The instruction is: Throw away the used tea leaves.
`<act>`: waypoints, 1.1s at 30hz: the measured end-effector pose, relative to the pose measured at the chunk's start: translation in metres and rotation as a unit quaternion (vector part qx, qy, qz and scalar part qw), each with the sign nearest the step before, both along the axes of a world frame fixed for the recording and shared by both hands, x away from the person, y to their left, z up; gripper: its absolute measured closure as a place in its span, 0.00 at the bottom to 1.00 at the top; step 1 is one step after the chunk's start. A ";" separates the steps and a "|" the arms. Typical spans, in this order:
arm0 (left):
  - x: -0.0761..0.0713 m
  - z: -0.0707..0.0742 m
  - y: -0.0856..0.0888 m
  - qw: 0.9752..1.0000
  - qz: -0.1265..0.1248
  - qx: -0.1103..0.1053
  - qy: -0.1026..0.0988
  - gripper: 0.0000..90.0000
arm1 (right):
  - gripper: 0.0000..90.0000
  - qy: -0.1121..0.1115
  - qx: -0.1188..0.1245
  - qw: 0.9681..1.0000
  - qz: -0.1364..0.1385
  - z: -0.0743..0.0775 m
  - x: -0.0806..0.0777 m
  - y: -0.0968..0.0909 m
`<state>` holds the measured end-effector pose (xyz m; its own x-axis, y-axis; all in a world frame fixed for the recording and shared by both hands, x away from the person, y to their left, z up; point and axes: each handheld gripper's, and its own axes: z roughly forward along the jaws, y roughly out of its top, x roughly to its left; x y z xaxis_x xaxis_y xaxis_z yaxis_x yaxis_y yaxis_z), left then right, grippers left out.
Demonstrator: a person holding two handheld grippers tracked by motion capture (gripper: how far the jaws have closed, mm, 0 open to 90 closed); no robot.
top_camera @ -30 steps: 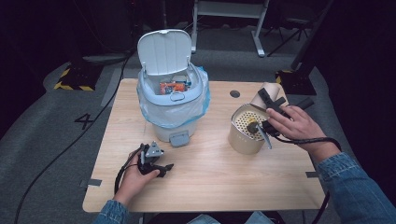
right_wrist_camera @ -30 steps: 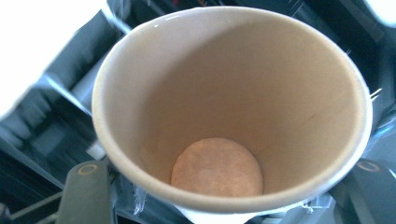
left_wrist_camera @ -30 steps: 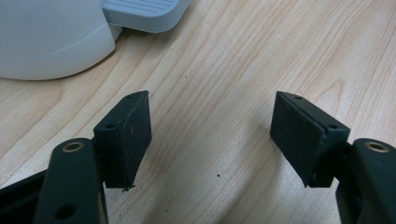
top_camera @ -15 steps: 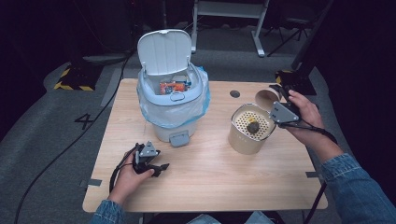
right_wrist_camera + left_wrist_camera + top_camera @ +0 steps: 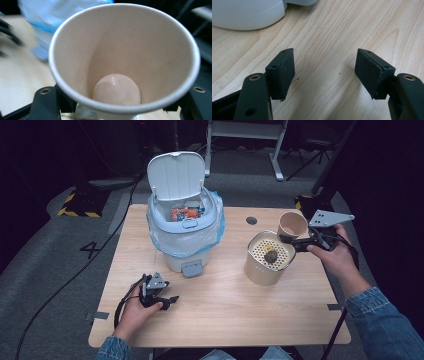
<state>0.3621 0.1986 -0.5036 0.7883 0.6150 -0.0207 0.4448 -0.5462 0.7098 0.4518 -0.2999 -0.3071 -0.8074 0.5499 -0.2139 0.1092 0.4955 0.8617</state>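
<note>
A tan paper cup (image 5: 292,224) hangs in the air just beyond the right rim of a cream canister (image 5: 257,270), mouth tipped toward the camera. My right gripper (image 5: 289,238) is shut on its lower part. In the right gripper view the cup (image 5: 125,50) looks bare inside, with my gripper (image 5: 120,106) clamped on it from both sides. A dark lump (image 5: 271,256) and a yellow bit lie on the canister's perforated insert. My left gripper (image 5: 169,300) rests low at the table's front left, open, and its pads (image 5: 283,70) hold nothing.
A white pedal bin (image 5: 184,255) with its lid up and a blue liner stands at the back middle of the wooden table (image 5: 225,310), with orange wrappers inside. Its base (image 5: 244,15) lies just ahead of my left gripper. A small dark hole (image 5: 251,220) marks the tabletop.
The right hand has drawn back to the right from over the canister and risen, carrying the cup. The lump on the insert has come into sight. The left hand has stayed put.
</note>
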 end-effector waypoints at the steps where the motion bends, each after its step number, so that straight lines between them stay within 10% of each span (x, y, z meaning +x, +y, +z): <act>1: 0.000 0.000 0.000 1.000 0.000 0.000 0.000 0.36 | 0.36 0.015 0.015 1.000 0.011 0.001 -0.001 0.000; 10: 0.000 0.000 0.001 1.000 0.000 0.001 -0.001 0.36 | 0.35 0.055 0.019 0.992 0.108 0.005 -0.011 0.007; 33: 0.000 0.000 0.000 1.000 0.001 -0.001 0.001 0.36 | 0.34 0.083 0.009 0.990 0.113 -0.025 -0.049 0.043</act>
<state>0.3620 0.1989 -0.5036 0.7874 0.6161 -0.0227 0.4464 -0.5443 0.7103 0.4026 -0.2573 -0.3321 -0.9337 0.3530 -0.0603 0.1371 0.5078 0.8505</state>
